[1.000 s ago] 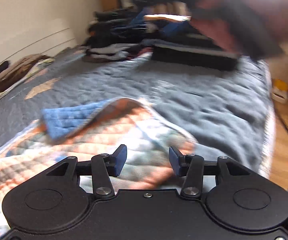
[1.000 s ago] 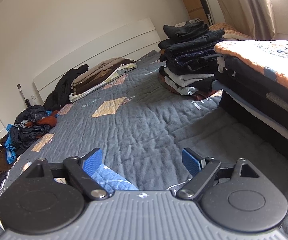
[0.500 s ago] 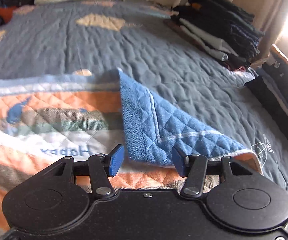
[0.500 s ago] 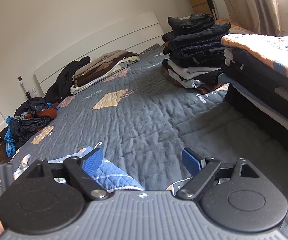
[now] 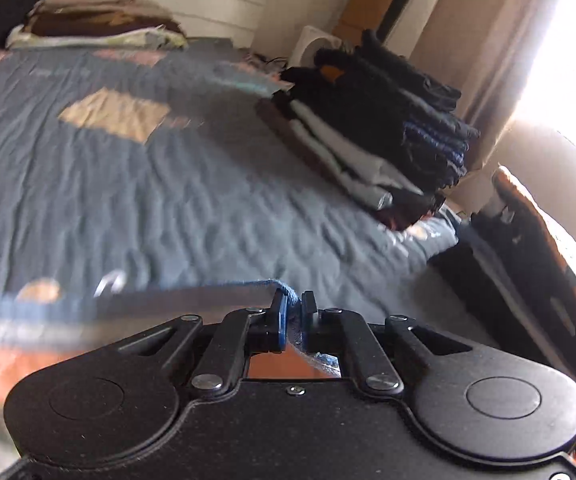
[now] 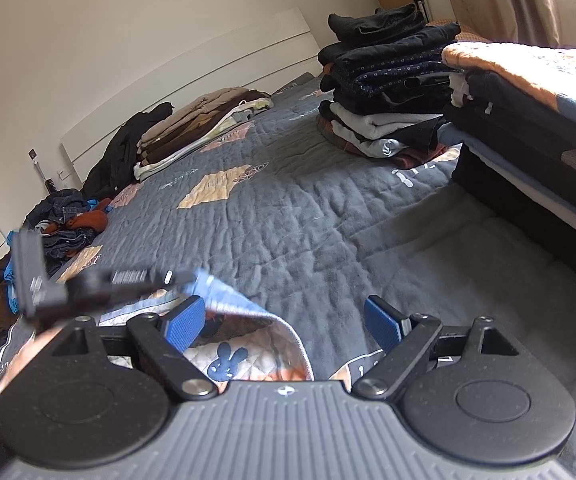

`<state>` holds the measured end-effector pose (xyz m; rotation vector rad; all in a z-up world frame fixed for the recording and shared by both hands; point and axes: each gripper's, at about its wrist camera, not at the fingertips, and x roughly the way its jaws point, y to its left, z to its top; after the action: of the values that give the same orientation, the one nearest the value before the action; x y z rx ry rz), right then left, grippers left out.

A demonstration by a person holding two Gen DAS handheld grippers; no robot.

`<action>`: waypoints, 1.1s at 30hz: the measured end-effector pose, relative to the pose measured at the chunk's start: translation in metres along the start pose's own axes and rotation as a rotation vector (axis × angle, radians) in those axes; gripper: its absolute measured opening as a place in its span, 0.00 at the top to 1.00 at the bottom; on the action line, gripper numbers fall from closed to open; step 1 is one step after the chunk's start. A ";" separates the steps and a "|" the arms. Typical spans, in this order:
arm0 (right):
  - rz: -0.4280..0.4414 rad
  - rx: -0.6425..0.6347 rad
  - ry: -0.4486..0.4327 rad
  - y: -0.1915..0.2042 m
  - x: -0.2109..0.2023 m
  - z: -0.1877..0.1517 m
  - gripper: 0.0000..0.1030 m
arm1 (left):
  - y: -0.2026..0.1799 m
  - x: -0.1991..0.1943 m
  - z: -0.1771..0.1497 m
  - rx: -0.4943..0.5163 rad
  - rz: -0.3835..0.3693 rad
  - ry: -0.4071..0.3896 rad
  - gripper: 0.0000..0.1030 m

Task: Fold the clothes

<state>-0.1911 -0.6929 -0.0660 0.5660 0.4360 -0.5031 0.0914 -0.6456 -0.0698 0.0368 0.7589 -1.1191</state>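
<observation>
A quilted cloth [image 6: 243, 344], orange and white with a blue underside and a rabbit print, lies at the near edge of the grey bedspread [image 6: 288, 208]. My left gripper [image 5: 292, 304] has its jaws closing tight on a blue corner of the cloth [image 5: 290, 294], and both pads press on it. The cloth's edge stretches away taut to the left, blurred. In the right wrist view that left gripper [image 6: 99, 280] is a blurred dark shape lifting the corner. My right gripper [image 6: 283, 320] stands open just above the cloth's curled edge, holding nothing.
A tall stack of dark folded clothes [image 6: 388, 92] stands at the bed's far right. A second stack topped by an orange quilt [image 6: 528, 92] is close on the right. Beige folded items [image 6: 195, 124] lie by the headboard and a loose heap [image 6: 63, 224] at the left.
My left gripper swept across to the cloth's turned-up blue corner and shut on it, then lifted it. The right gripper stayed wide and barely moved.
</observation>
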 end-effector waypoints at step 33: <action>0.046 0.009 -0.019 0.025 0.008 0.003 0.16 | 0.128 -0.282 -0.078 0.065 0.316 -0.047 0.28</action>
<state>-0.1701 -0.6792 -0.0585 0.5778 0.4019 -0.4661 0.0942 -0.3314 -0.0121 0.1788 0.6486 -0.8398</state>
